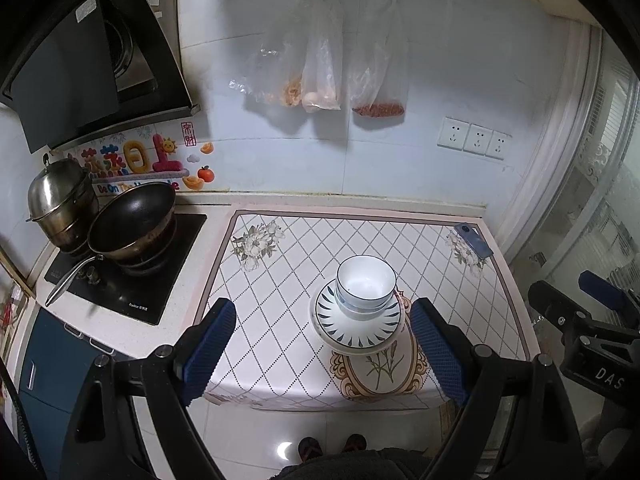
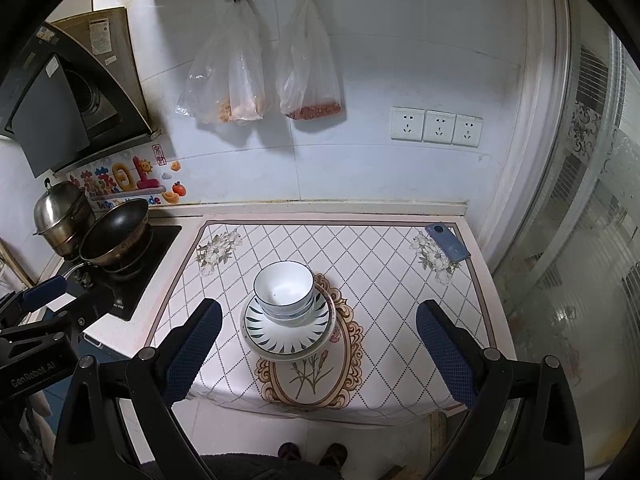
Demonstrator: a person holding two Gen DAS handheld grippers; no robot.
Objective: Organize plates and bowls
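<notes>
Empty white bowls point(image 1: 366, 286) are sitting nested on stacked leaf-patterned plates point(image 1: 358, 320) mid-counter; the left gripper point(image 1: 324, 344) and right gripper point(image 2: 320, 350) are hovering near, jaws released, grasping nothing.

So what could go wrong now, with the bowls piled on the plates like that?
1. The bowls sit off-centre, toward the back-left of the plates, so a nudge might tip the pile.
2. The top plate looks shifted on the one beneath; lifting the pile whole could let it slide.
3. Both the left gripper and the right gripper hang open close in front of the pile; a careless move could knock it.
</notes>
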